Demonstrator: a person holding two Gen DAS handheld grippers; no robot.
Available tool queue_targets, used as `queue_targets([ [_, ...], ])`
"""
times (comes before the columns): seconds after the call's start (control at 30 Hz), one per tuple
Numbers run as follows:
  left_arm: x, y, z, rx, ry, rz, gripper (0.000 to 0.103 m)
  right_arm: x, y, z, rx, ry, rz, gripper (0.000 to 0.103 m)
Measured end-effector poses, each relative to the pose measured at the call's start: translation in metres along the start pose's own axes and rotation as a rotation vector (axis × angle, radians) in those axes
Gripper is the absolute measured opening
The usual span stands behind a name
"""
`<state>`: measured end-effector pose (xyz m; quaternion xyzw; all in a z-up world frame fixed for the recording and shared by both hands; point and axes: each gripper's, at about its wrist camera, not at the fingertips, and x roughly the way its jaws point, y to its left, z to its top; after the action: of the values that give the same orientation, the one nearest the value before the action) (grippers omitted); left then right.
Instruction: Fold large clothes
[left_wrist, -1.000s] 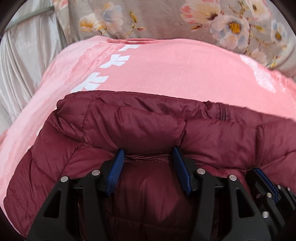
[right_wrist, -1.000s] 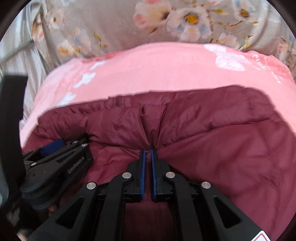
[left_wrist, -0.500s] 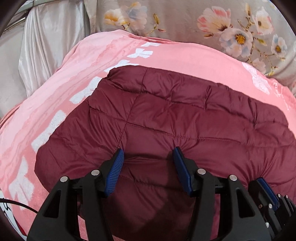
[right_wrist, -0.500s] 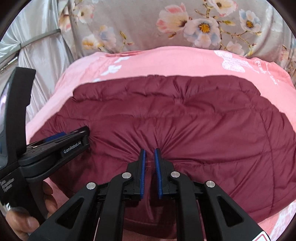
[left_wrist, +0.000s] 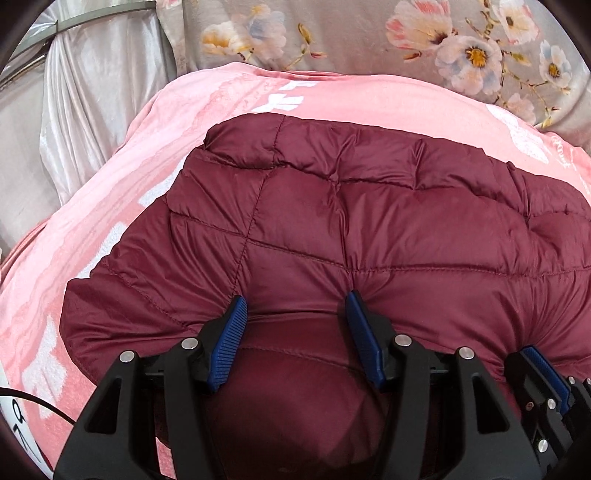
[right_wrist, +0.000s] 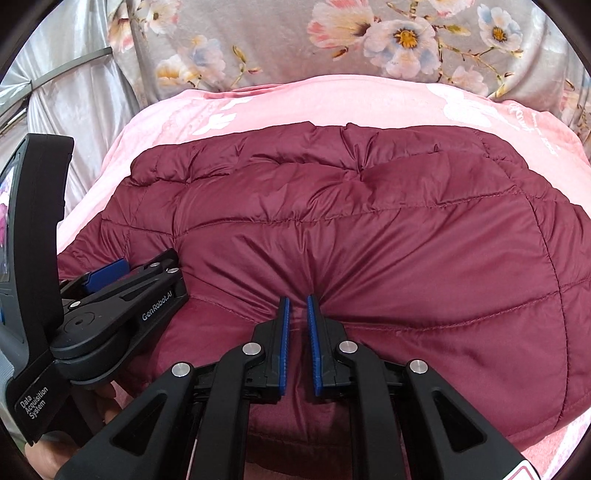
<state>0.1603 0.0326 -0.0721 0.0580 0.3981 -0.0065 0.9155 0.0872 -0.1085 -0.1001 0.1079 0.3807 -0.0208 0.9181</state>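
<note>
A maroon quilted puffer jacket (left_wrist: 369, 229) lies folded on a pink blanket (left_wrist: 229, 99), its smooth quilted side up. My left gripper (left_wrist: 293, 302) is at the jacket's near edge, its jaws set wide and shut on a thick bulge of the padding. It also shows at the left of the right wrist view as the left gripper (right_wrist: 110, 273), pressed into the jacket (right_wrist: 388, 229). My right gripper (right_wrist: 297, 299) stands close beside it, its narrow jaws pinching a gather of fabric, with creases fanning out from the tips. Its blue pad (left_wrist: 543, 369) shows at the lower right.
The pink blanket (right_wrist: 332, 99) has white prints and covers a bed. Behind it hangs grey floral cloth (left_wrist: 369, 37), and a silvery curtain (left_wrist: 92, 110) hangs at the left. A white object with a black cable (left_wrist: 18, 417) lies near left. A person's hand (right_wrist: 44, 458) holds the left gripper.
The raised fold of the jacket with its zipper has gone over to the far side, and the jacket now lies flat. Both grippers moved forward with it, still holding the near edge.
</note>
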Motion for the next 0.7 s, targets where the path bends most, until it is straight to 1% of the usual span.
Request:
queue_targets([
  [0.13,-0.003,0.005,0.000,-0.017,-0.003,-0.022,0.054,-0.002,-0.001,0.000,0.002,-0.002,0.006,0.011],
  [0.23,-0.014,0.015,-0.002,-0.033,0.002,-0.027,0.056,-0.005,0.003,-0.001,-0.003,-0.013,-0.001,0.011],
  [0.3,-0.028,0.033,-0.006,-0.074,0.006,-0.055,0.055,-0.014,0.011,-0.003,-0.012,-0.028,-0.003,0.013],
  [0.33,-0.035,0.043,-0.007,-0.094,0.007,-0.068,0.056,-0.019,0.014,-0.005,-0.010,-0.035,0.014,0.014],
  [0.4,-0.046,0.065,-0.011,-0.135,0.005,-0.062,0.055,-0.029,0.022,-0.009,-0.015,-0.045,0.048,0.013],
  [0.43,-0.051,0.083,-0.014,-0.171,0.005,-0.054,0.056,-0.034,0.026,-0.011,-0.025,-0.049,0.062,0.013],
  [0.47,-0.052,0.093,-0.015,-0.190,0.008,-0.049,0.060,-0.037,0.029,-0.014,-0.036,-0.049,0.071,0.013],
  [0.53,-0.047,0.120,-0.020,-0.249,0.053,-0.027,0.065,-0.044,0.034,-0.020,-0.059,-0.057,0.070,0.013],
  [0.63,-0.030,0.152,-0.026,-0.370,0.118,-0.063,0.076,-0.047,0.041,-0.029,-0.100,-0.063,0.045,0.014],
  [0.7,-0.017,0.166,-0.029,-0.447,0.158,-0.107,0.085,-0.045,0.040,-0.031,-0.112,-0.062,0.035,0.014],
])
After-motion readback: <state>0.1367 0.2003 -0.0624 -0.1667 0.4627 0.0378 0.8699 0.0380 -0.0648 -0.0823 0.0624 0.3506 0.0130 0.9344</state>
